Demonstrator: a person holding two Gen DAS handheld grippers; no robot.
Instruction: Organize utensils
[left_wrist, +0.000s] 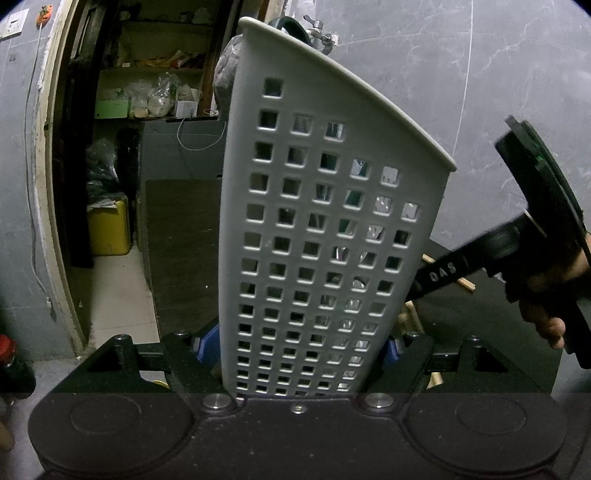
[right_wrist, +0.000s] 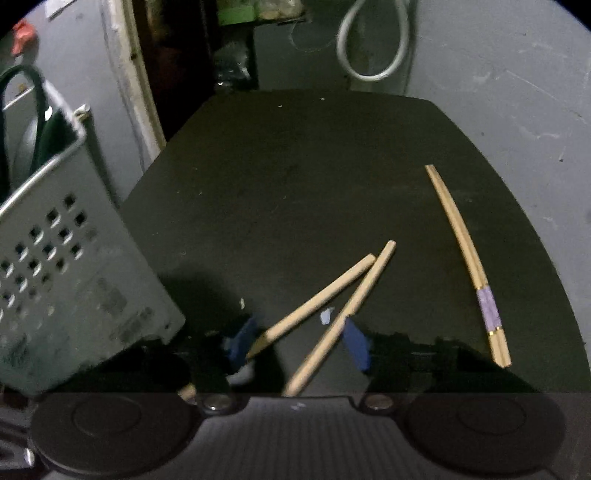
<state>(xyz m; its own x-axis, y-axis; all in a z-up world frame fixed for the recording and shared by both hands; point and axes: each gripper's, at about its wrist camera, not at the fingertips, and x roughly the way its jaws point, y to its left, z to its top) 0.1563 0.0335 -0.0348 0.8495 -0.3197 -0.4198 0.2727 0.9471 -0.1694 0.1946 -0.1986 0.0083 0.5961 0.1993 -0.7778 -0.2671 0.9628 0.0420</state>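
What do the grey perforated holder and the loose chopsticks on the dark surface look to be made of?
Grey holder: looks like moulded plastic, matte, with even square holes and a rolled rim. Plain chopsticks: pale wood or bamboo, unvarnished, dull tan all along. Banded pair: the same pale wood, with a lilac wrap edged in thin gold lines near one end; whether that is paint or tape I cannot tell.

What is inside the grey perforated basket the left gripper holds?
Through the holes of the basket, shiny metallic glints show, probably utensils. From the right wrist view, dark green handles rise above its rim. The solid wall hides their shapes and number.
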